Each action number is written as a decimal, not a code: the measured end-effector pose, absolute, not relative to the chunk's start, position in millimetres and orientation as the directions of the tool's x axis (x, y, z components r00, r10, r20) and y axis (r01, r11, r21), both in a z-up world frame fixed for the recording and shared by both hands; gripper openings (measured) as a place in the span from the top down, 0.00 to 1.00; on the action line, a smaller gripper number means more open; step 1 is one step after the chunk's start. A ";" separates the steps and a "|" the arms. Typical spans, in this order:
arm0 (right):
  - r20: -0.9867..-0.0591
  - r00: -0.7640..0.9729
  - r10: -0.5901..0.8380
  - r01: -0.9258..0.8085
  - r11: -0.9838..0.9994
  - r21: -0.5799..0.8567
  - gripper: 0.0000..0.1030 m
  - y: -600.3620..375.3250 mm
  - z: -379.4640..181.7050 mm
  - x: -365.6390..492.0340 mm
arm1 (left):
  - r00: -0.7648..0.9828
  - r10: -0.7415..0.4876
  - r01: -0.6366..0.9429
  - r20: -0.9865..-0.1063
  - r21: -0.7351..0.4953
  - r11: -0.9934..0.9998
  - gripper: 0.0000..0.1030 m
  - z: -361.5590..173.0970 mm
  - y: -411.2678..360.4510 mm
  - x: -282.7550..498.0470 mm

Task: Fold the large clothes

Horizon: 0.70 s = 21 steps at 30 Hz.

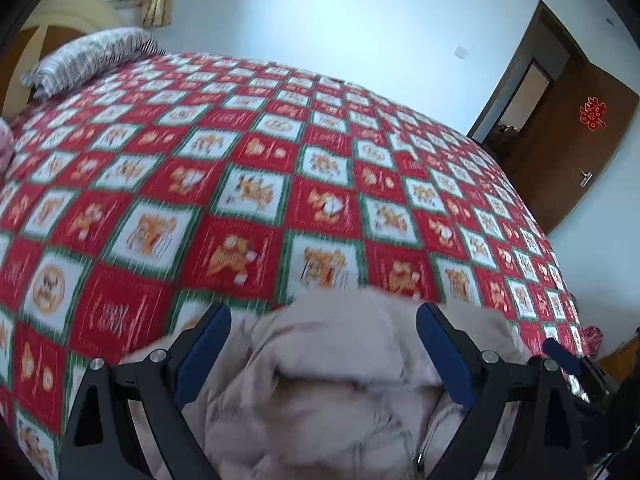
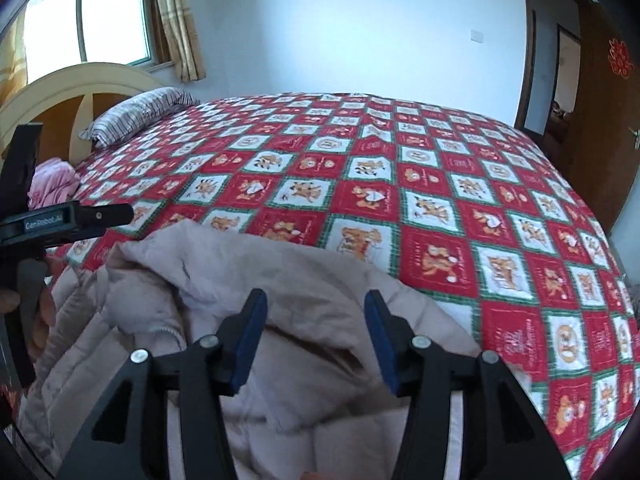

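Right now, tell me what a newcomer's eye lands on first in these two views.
First the red, white and green checked bedspread printed with cartoon figures, covering the whole bed. Next the beige padded coat bunched at the near edge, lying under the open left gripper and right gripper, neither pinching it. Farther off, a striped pillow sits by the arched headboard.

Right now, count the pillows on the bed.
1. A striped pillow lies at the head of the bed, against the headboard near the window. The pink bundle beside it looks like cloth; another pillow may be hidden there.
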State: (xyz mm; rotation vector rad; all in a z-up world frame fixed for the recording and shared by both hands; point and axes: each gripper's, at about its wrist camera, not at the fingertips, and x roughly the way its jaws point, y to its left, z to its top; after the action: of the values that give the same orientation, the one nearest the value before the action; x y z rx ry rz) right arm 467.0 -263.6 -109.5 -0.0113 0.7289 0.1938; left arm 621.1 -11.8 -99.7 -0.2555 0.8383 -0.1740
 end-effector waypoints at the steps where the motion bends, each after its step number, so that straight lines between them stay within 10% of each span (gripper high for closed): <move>1: -0.662 0.730 0.168 -0.165 0.984 0.068 0.48 -263.1 -111.3 473.7 | 0.673 -0.226 0.049 -0.704 -0.263 0.963 0.09 -96.4 -16.4 625.5; 7: -0.669 0.729 0.142 -0.088 0.990 0.114 0.48 -263.4 -119.0 504.1 | 0.684 0.118 -0.063 -0.720 0.103 0.993 0.09 -127.8 -43.1 639.3; 21: -0.767 0.626 0.141 -0.105 0.990 0.095 0.48 -253.8 -175.7 508.9 | 0.615 0.004 -0.026 -0.789 -0.015 1.000 0.03 -195.5 -33.2 620.3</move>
State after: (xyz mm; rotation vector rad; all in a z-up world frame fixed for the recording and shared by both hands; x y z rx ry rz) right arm 508.9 -253.8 -175.7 0.0425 0.8831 0.1411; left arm 620.3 -33.2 -195.5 -0.0255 0.9088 0.0169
